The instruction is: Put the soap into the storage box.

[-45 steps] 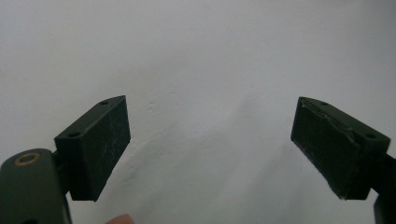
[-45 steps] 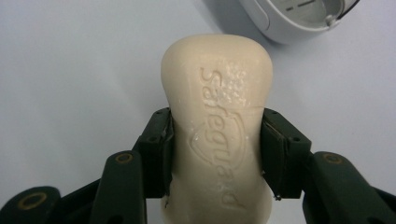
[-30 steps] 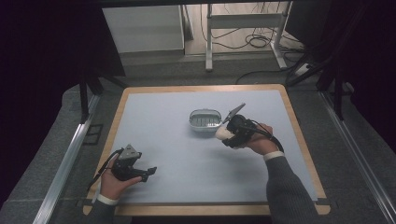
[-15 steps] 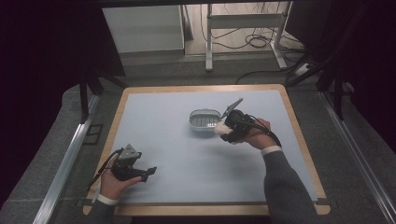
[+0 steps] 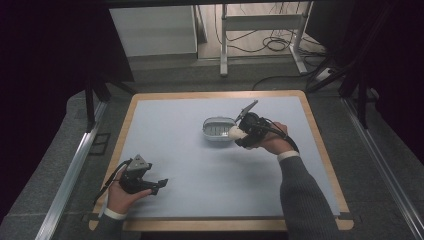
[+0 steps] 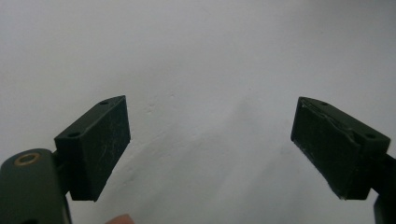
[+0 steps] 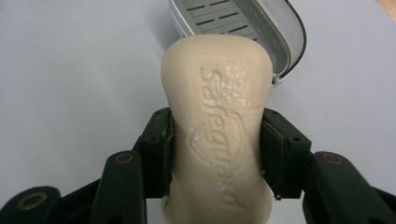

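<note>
- Your bench (image 5: 180, 125) carries a pale blue-grey mat inside a wooden border, and both of your forearms reach onto it from the near edge.
- Your right gripper (image 5: 239, 134) is at centre right, just beside the soap dish (image 5: 218, 129); its jaws are clamped on the sides of a cream soap bar (image 7: 219, 135).
- Your left gripper (image 5: 159, 183) rests low at the near left corner, well apart from the dish; its jaws stand wide apart over bare mat, holding nothing.
- The dish is a small grey oval tray with a slotted floor, sitting on the mat.
- The soap bar has raised lettering on its upper face, and its far end points toward the dish's near rim.
</note>
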`<action>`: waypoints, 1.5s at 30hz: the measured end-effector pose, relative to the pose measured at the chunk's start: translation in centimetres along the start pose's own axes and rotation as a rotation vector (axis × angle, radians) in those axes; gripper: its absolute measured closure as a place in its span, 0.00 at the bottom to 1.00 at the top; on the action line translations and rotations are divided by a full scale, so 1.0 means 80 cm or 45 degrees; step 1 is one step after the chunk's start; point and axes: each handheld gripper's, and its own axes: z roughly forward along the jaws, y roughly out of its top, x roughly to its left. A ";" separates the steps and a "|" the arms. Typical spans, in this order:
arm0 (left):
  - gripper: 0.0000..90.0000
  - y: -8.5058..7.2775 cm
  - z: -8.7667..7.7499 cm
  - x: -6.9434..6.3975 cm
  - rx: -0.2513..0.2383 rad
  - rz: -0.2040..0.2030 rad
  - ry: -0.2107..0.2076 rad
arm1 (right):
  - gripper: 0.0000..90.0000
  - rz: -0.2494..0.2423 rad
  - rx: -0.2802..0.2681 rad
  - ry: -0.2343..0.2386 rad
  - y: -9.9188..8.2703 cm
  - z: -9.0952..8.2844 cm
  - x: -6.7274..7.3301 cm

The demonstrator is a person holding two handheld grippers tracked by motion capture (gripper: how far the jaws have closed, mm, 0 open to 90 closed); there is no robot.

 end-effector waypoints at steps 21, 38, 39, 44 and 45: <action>0.14 0.000 -0.002 0.001 -0.006 -0.003 0.007 | 0.55 -0.028 -0.001 -0.014 0.022 0.006 -0.013; 0.14 0.000 -0.004 0.003 -0.010 -0.001 0.008 | 0.55 -0.069 0.012 -0.019 0.048 0.022 -0.026; 0.14 0.000 -0.004 0.003 -0.008 0.001 0.009 | 0.55 -0.069 0.012 -0.019 0.048 0.022 -0.026; 0.14 0.000 -0.004 0.003 -0.009 -0.001 0.006 | 0.55 -0.084 0.015 -0.007 0.056 0.031 -0.029; 0.14 0.000 -0.004 0.002 -0.010 -0.002 0.006 | 0.55 -0.085 0.014 -0.008 0.058 0.033 -0.030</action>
